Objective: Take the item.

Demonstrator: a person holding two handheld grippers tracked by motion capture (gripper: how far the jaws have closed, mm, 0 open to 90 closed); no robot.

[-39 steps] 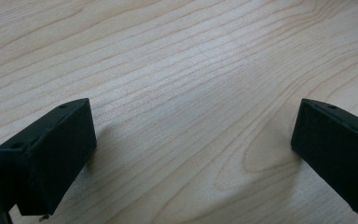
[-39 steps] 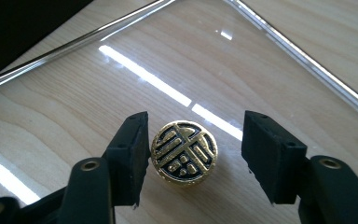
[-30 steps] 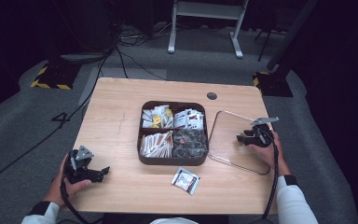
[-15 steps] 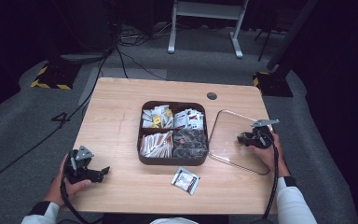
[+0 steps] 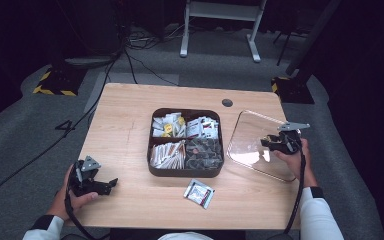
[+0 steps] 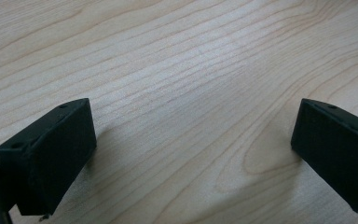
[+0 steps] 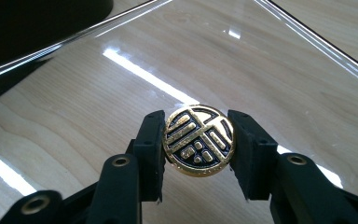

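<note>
**Gripping a lid by its knob beside an open box**

Resting on bare table (image 5: 130,115) at the near left, the left gripper (image 5: 94,181) has its jaws spread wide with nothing between them. At centre sits the dark four-compartment box (image 5: 152,150) of packets, with one loose sachet (image 5: 199,192) just near of it. At right, the right gripper (image 7: 198,142) clamps the gold knob (image 7: 198,140) of the clear lid (image 5: 250,135); its jaws have just closed onto it. The lid lies close to the table's right edge. A risk: the small round knob may twist between the pads, letting the lid swing against the box wall. Open room lies far and left.
</note>
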